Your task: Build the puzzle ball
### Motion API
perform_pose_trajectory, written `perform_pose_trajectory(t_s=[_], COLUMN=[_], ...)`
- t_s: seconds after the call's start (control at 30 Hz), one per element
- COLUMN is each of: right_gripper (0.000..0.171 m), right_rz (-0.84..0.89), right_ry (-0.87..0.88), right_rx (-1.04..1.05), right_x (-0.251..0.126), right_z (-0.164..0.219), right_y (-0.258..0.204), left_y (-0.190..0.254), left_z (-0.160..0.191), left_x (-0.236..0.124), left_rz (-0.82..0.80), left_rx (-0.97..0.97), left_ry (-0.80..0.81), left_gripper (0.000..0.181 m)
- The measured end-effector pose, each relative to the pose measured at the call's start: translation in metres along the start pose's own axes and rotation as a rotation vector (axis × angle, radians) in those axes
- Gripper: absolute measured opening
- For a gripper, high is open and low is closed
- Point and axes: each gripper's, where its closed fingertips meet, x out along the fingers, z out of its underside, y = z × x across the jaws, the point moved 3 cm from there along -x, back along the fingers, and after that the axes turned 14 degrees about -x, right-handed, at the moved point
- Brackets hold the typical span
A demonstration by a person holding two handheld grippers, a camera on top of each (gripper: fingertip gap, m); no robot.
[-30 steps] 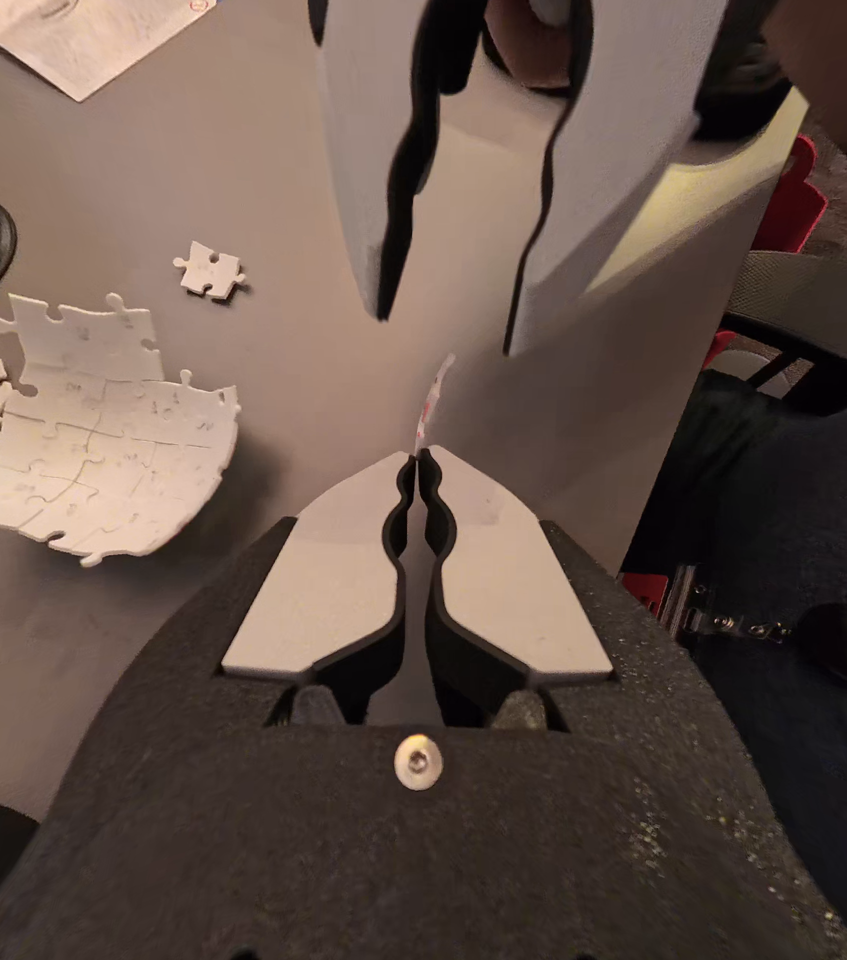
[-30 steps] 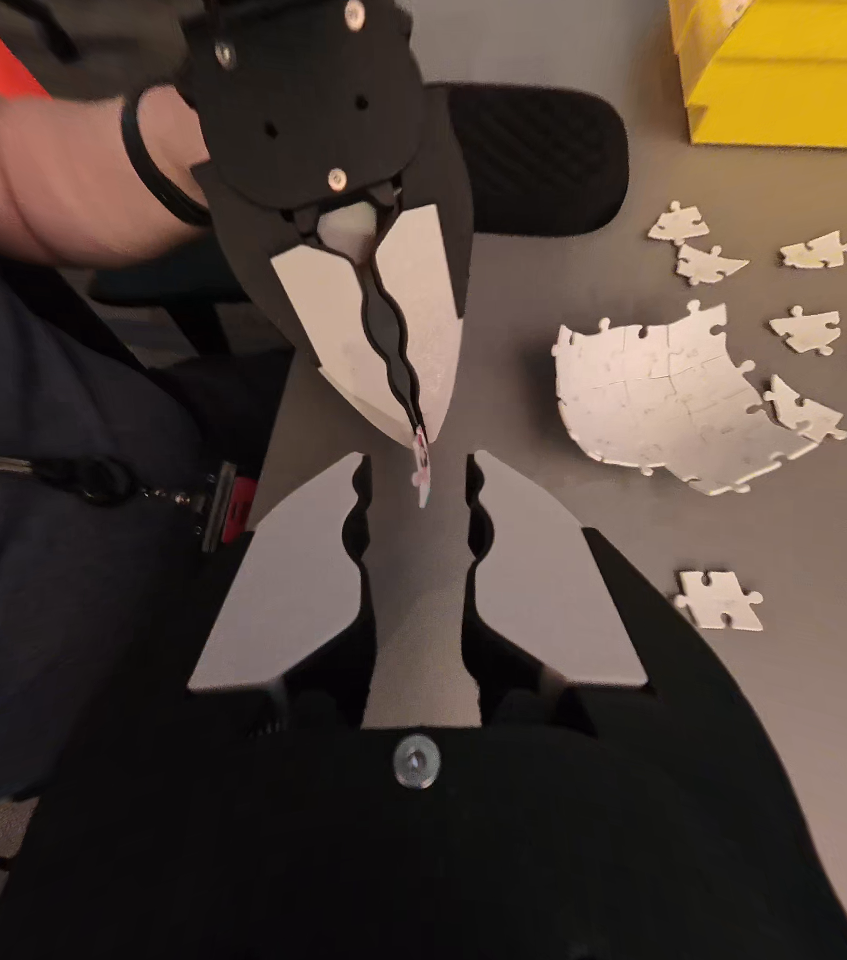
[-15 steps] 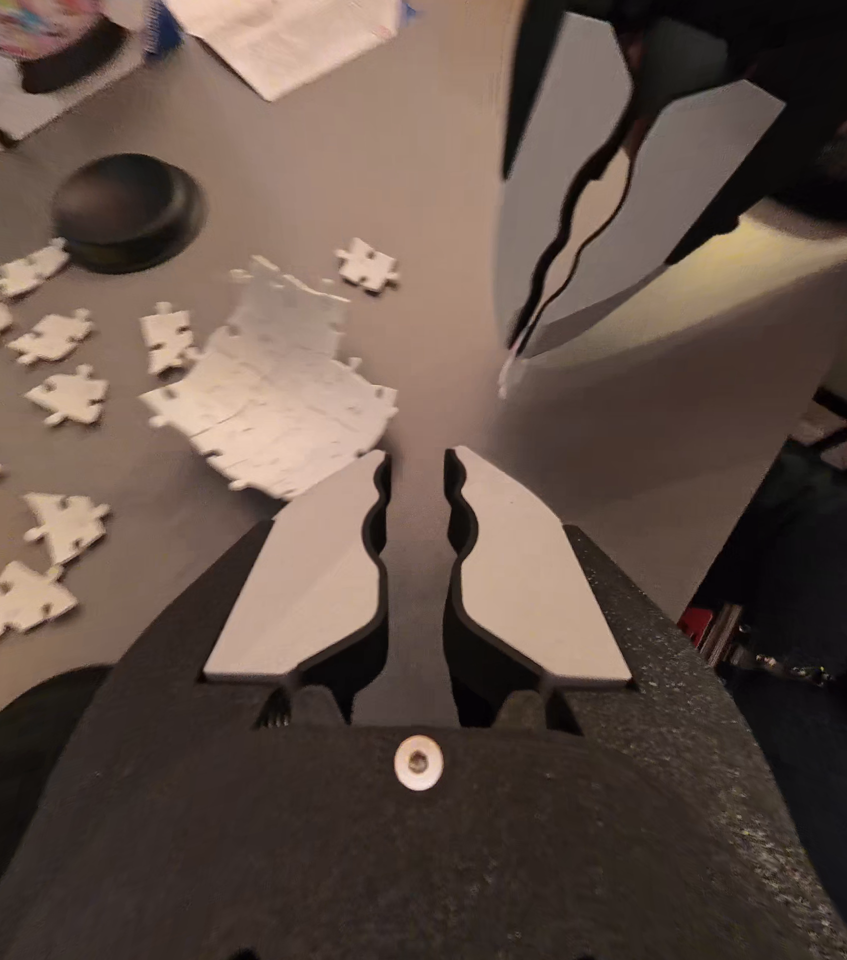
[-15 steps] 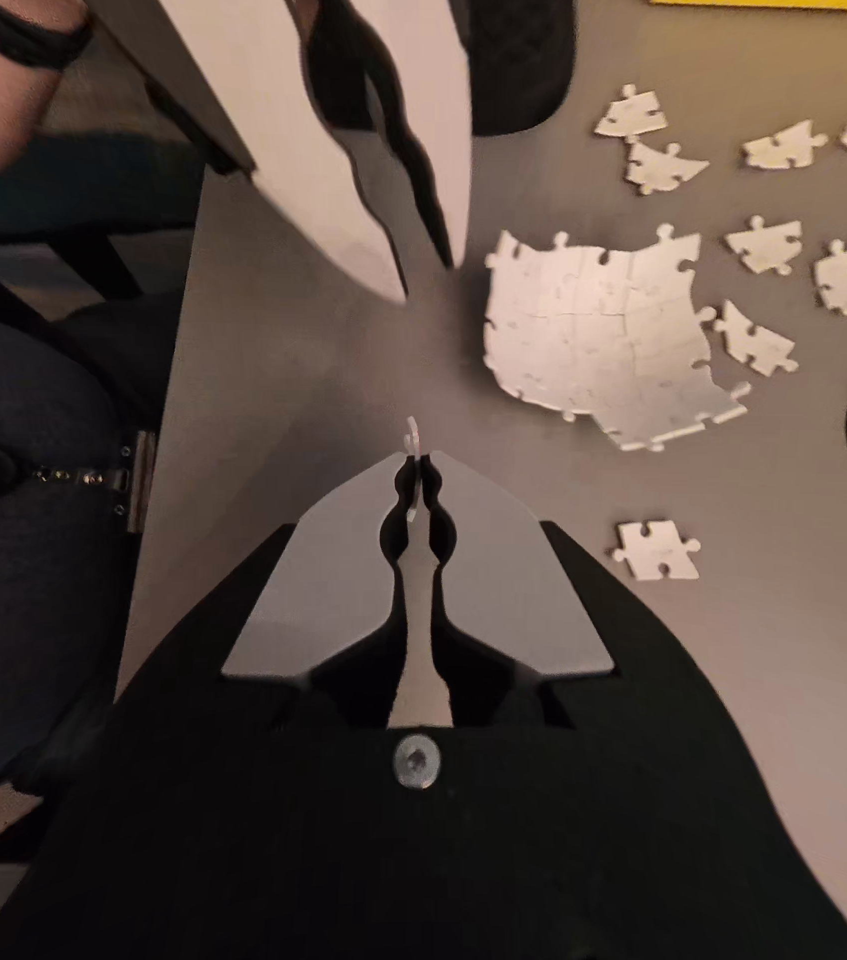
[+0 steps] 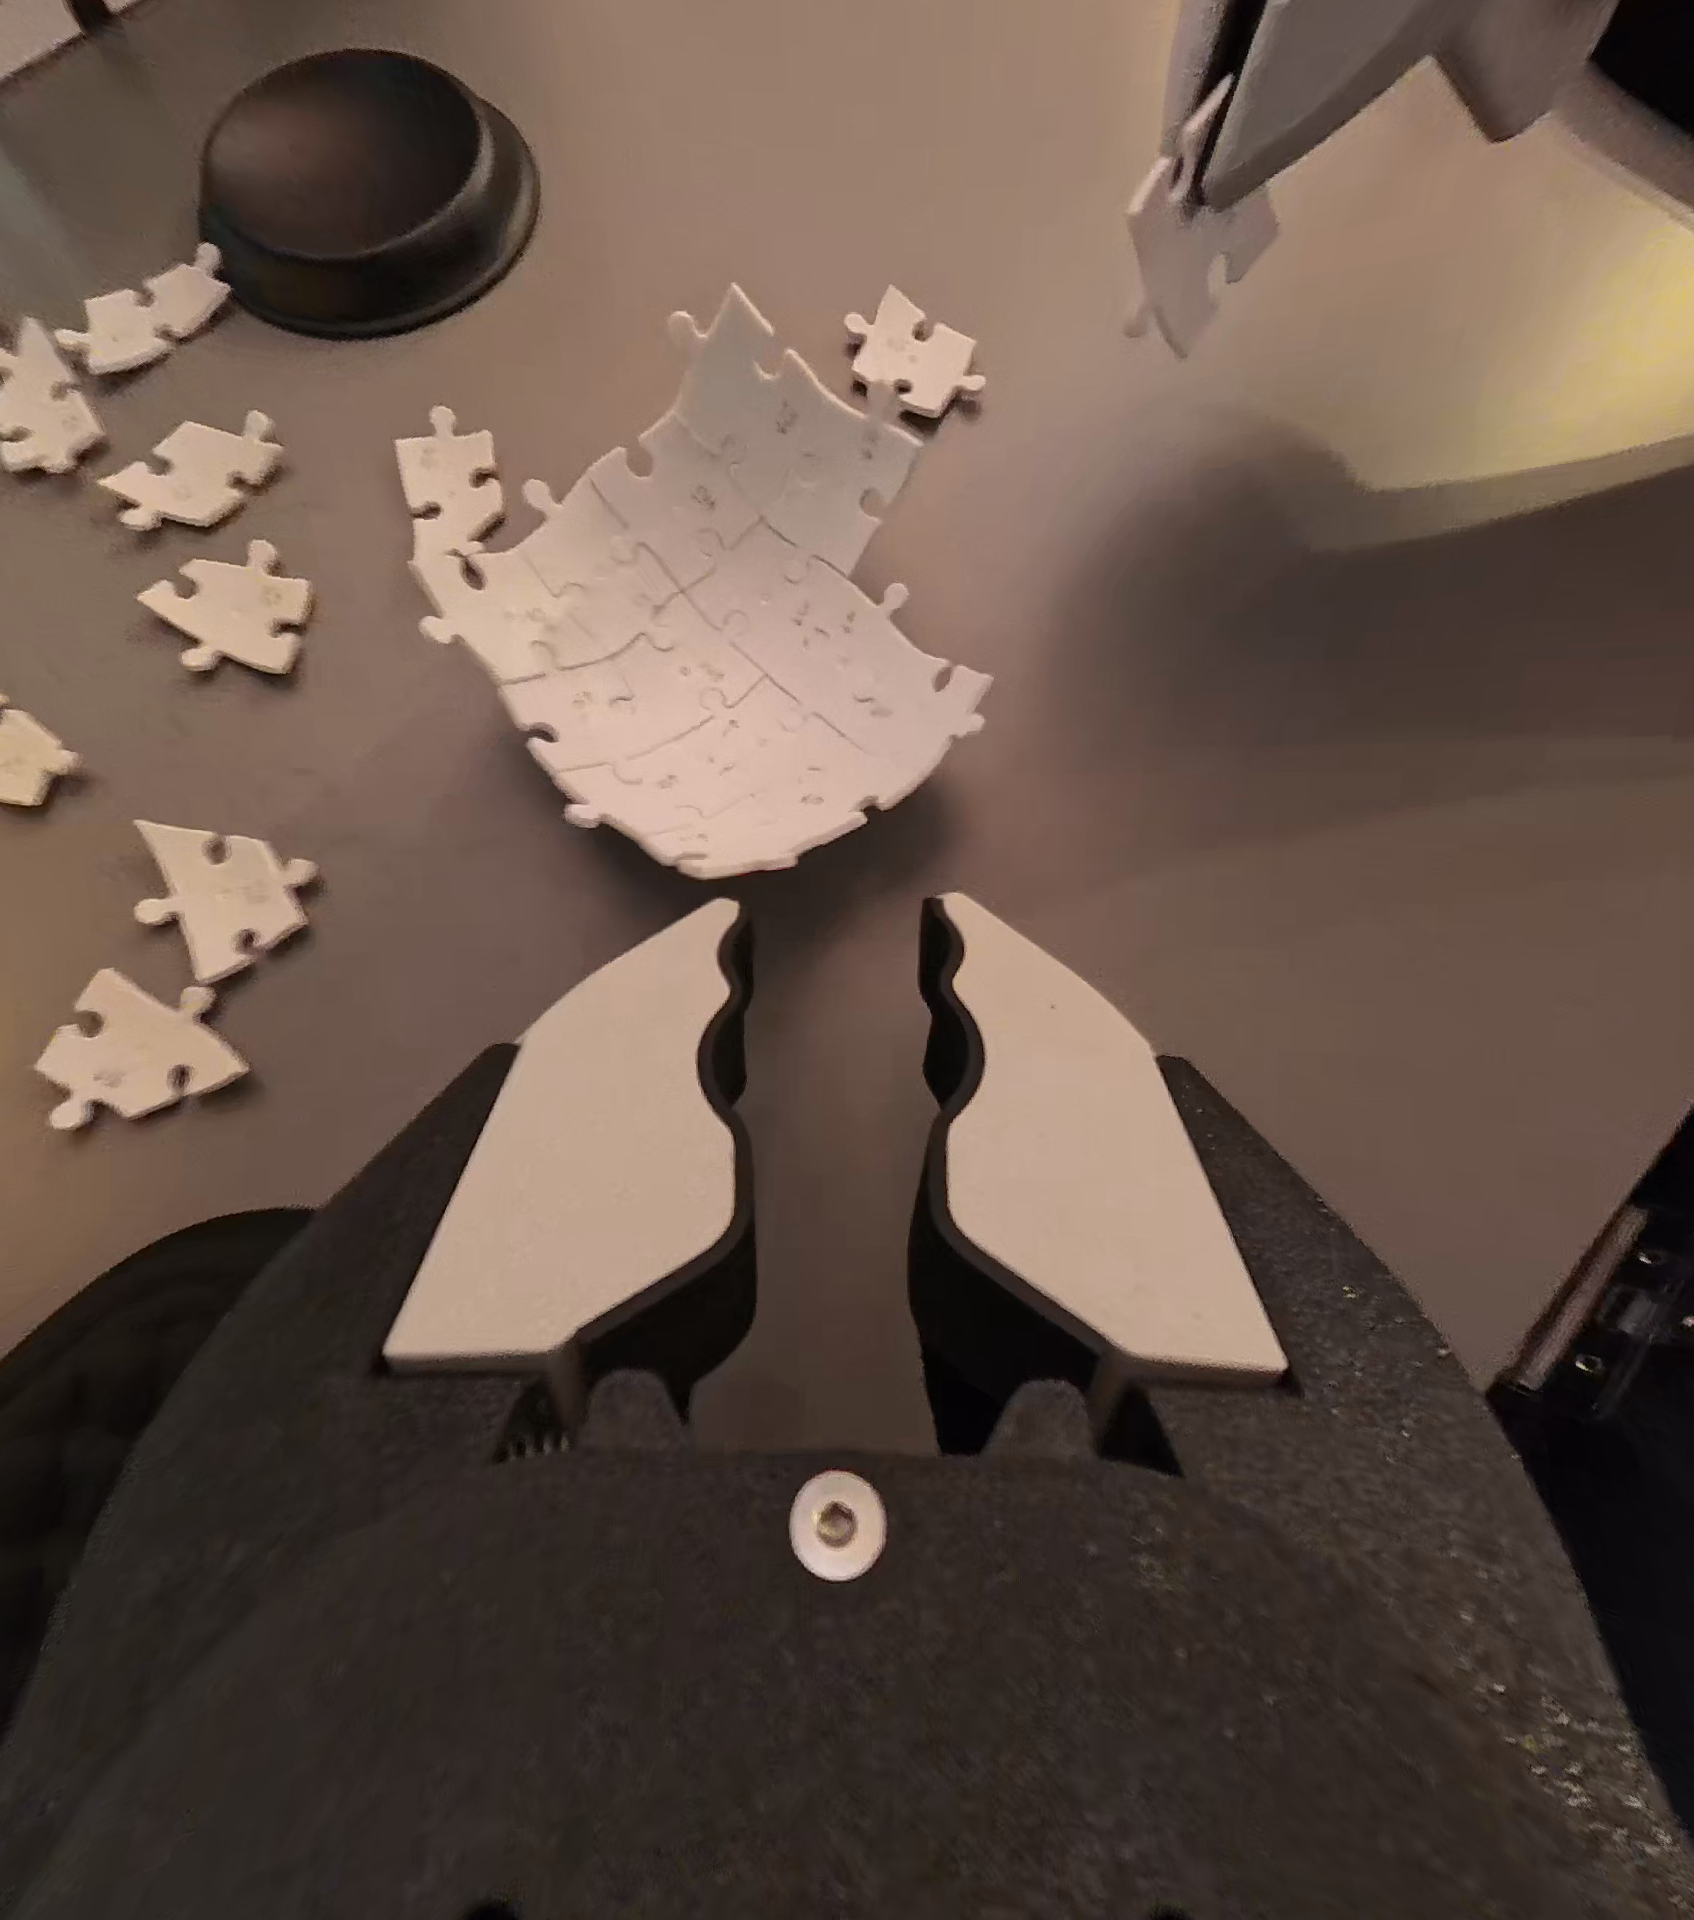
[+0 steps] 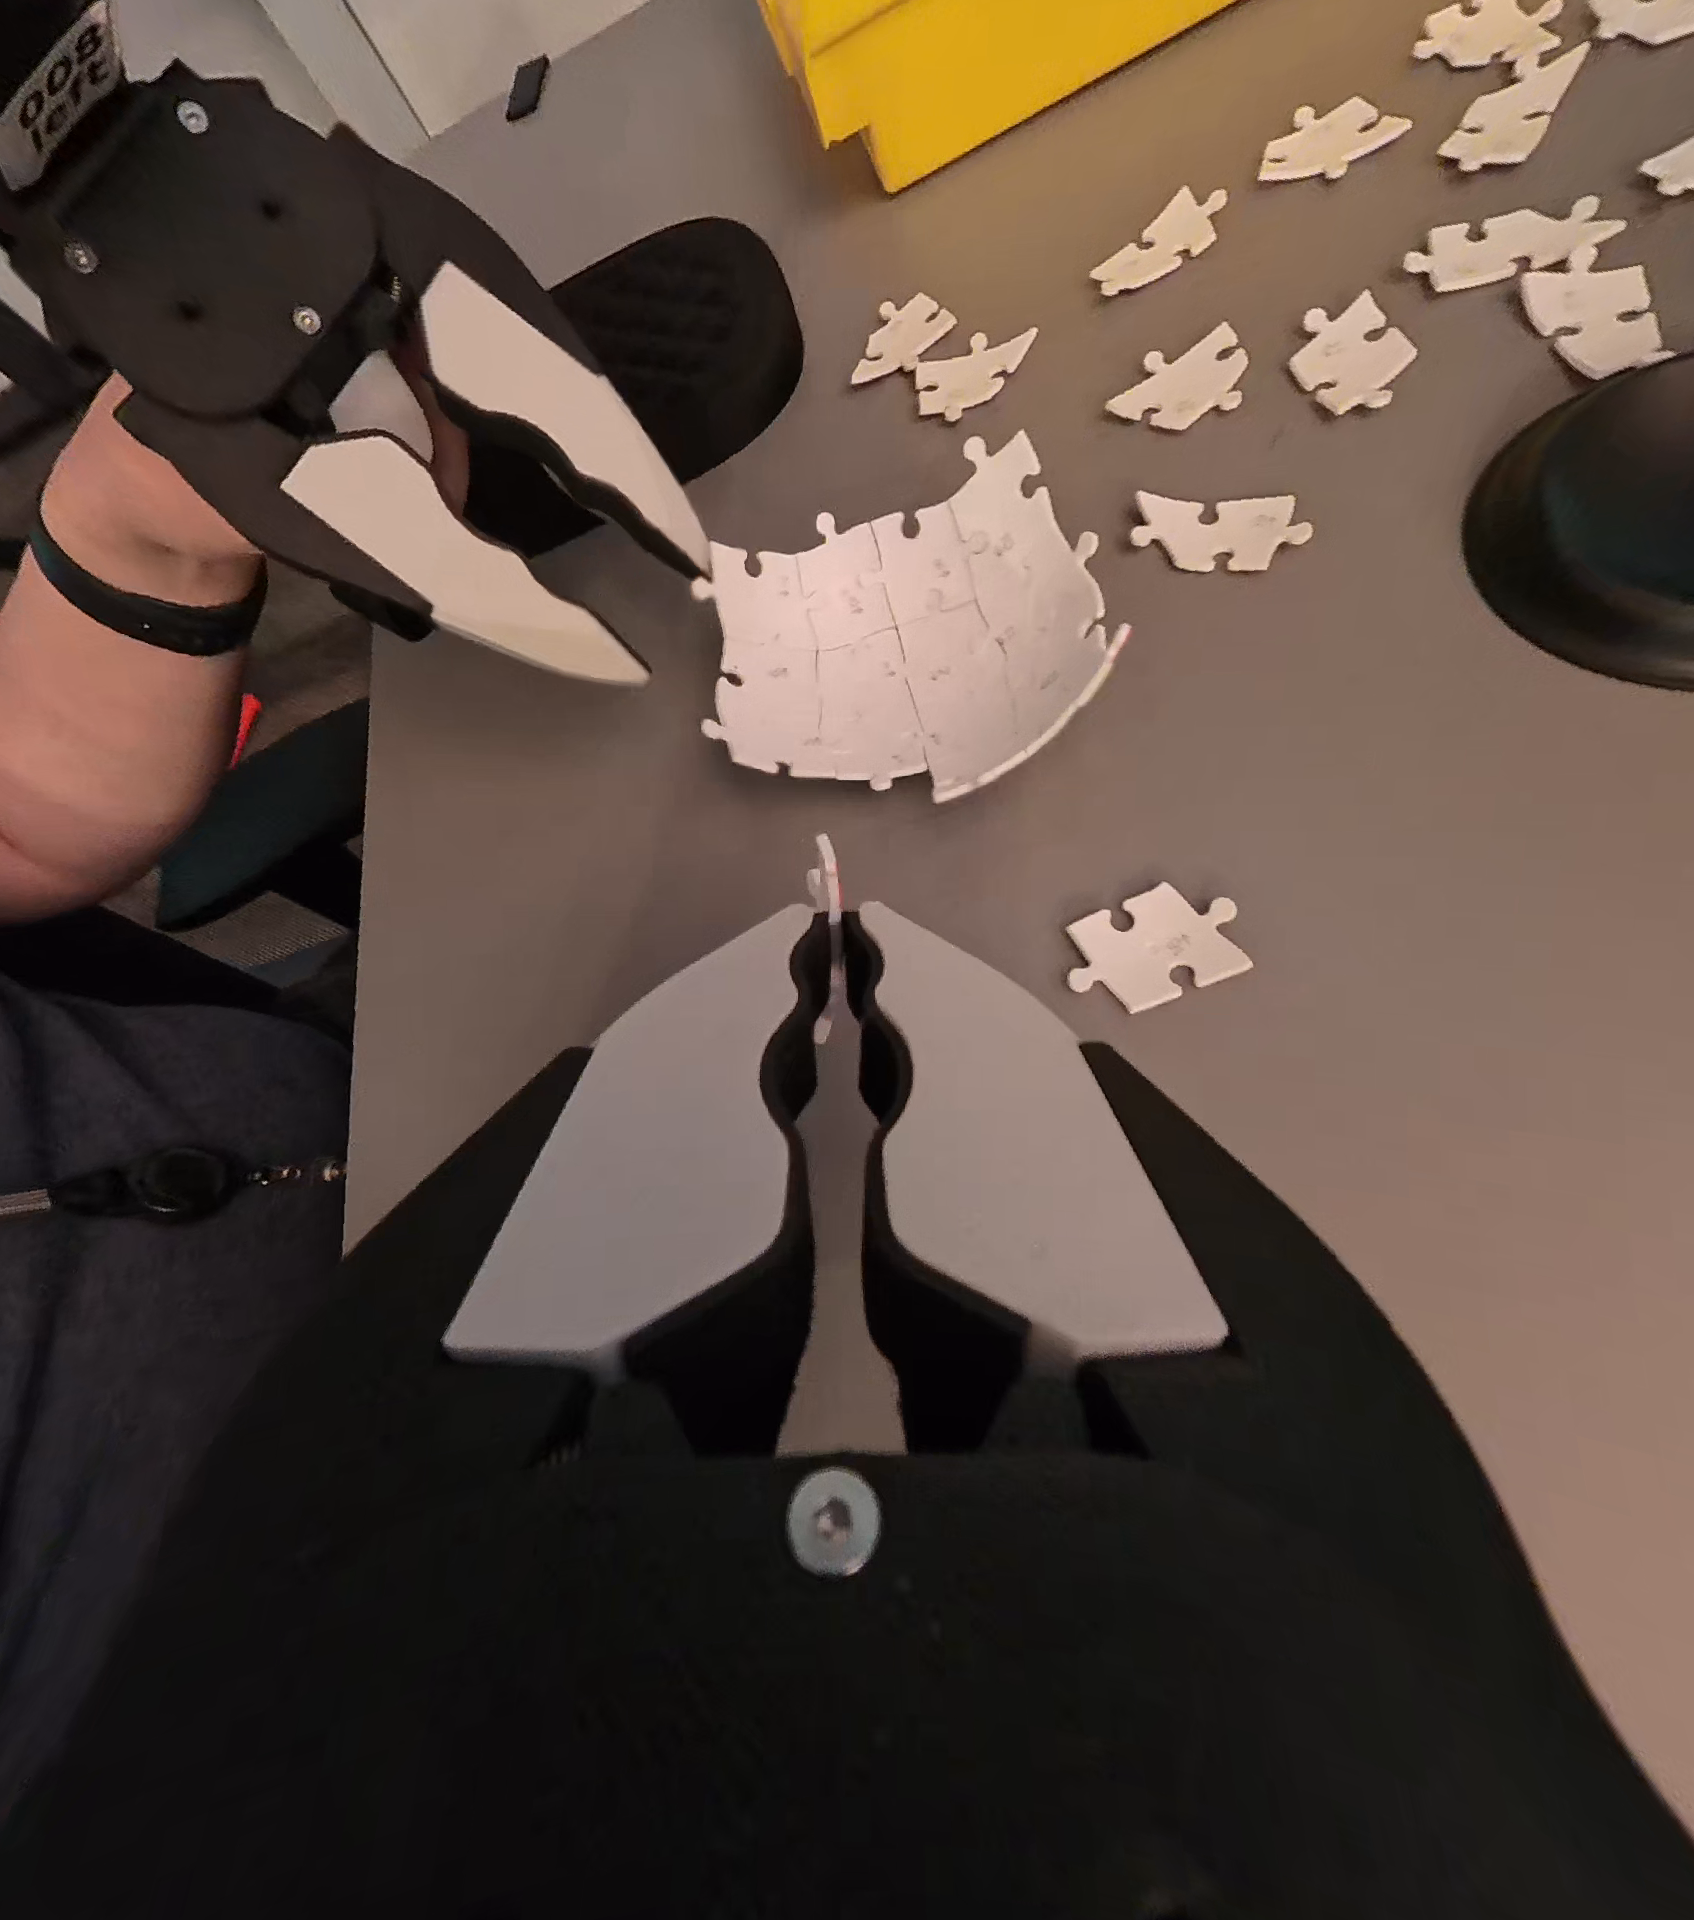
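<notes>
Grey table (image 5: 1238,935) carries the curved assembled section (image 5: 718,665) just above the parted, empty left gripper (image 5: 832,914), while the right gripper (image 6: 835,909) pinches a loose piece (image 6: 827,873) edge-on mid-frame.

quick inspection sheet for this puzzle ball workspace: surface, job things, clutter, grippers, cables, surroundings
Surface: grey matte tabletop, no spills seen.
Job's things: curved white assembled puzzle shell rests on the table; loose white puzzle pieces scattered beside it; one single white piece lies apart, nearer the right gripper.
Clutter: black round dome-shaped stand; yellow box at the far edge.
Grippers: left gripper open and empty, tips close to the shell; right gripper shut on a thin white puzzle piece held edge-on.
Cables: nothing seen.
Surroundings: black mesh chair part; person's forearm.
</notes>
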Motion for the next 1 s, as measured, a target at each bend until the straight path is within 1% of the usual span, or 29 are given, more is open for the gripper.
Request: perform_pose_trajectory(t_s=[0.07, 0.13, 0.2, 0.3, 0.63, 0.83, 1.0], right_gripper=[0.003, 0.003, 0.003, 0.003, 0.003, 0.003, 0.003], right_rz=[-0.005, -0.007, -0.005, -0.011, -0.003, -0.002, -0.068], right_ry=[0.014, 0.014, 0.007, -0.001, 0.001, 0.018, 0.063], right_rx=[0.01, 0.014, 0.014, 0.018, 0.053, 0.1, 0.222], right_x=[-0.002, -0.002, -0.001, 0.001, -0.003, -0.006, -0.004], right_z=[0.0, 0.001, 0.002, 0.003, 0.006, 0.005, -0.003], right_y=[0.001, 0.002, 0.003, 0.002, 0.008, 0.015, 0.03], left_y=[-0.008, -0.015, -0.017, -0.016, 0.003, 0.004, -0.013], left_z=[-0.004, -0.009, -0.012, -0.013, -0.008, -0.009, -0.026], left_x=[-0.007, -0.011, -0.01, -0.005, -0.003, -0.009, -0.024], left_rz=[-0.027, -0.013, 0.014, 0.03, 0.168, 0.145, 0.11], left_rx=[-0.016, -0.053, -0.065, -0.052, -0.073, -0.061, -0.072], left_ry=[0.031, 0.062, 0.071, 0.072, 0.082, 0.103, 0.158], left_gripper=[0.03, 0.031, 0.04, 0.046, 0.045, 0.045, 0.046])
